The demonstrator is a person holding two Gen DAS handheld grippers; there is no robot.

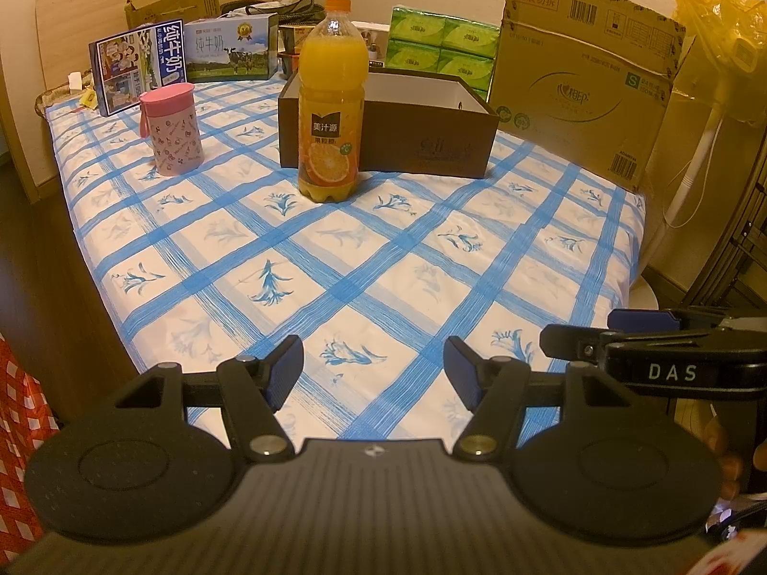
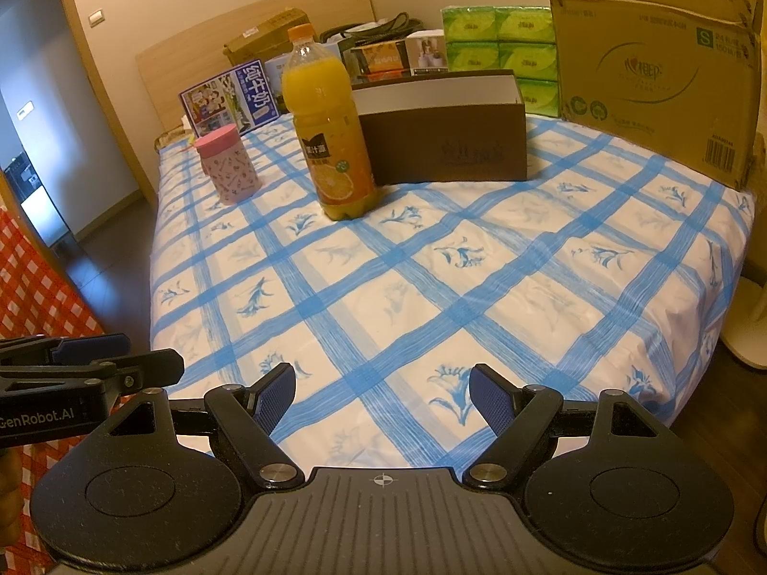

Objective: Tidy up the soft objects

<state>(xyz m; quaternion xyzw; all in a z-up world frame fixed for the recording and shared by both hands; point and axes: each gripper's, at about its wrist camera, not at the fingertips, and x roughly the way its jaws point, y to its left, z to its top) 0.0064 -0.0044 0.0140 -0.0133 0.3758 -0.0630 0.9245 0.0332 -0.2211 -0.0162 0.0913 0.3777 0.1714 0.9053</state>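
Nearest the cameras, the black left gripper [image 1: 374, 366] and the black right gripper [image 2: 382, 393] hover side by side over the near edge of the bed, each with its blue ribbed pads spread wide apart and nothing between them; the right gripper's side, lettered "DAS", cuts into the left wrist view at the lower right. Beneath them lies the white bedsheet with a blue painted grid and blue flower sprigs [image 1: 383, 258], smooth, slightly glossy and bare across its near half. Farther in stands a tall clear plastic bottle of orange juice with an orange cap [image 1: 331, 105], upright and directly in front of the open dark brown cardboard box with a pale inner lining [image 1: 431, 139]; in both views it covers the box's left front corner, and the box's floor cannot be seen. Left of the bottle, well apart, stands a pink cylindrical lidded canister with a small printed pattern and a loop strap [image 1: 173, 130]. Behind it lean two blue-and-white milk cartons [image 1: 139, 64]. The soft goods, a stacked block of green plastic-wrapped tissue packs [image 1: 441, 45], sit at the far side behind the brown box, partly hidden by it and by the large tan corrugated carton with printed barcodes [image 1: 585, 81] on the right. Dark straps and small boxes by the pale wooden headboard [image 1: 72, 9] are too crowded to make out.
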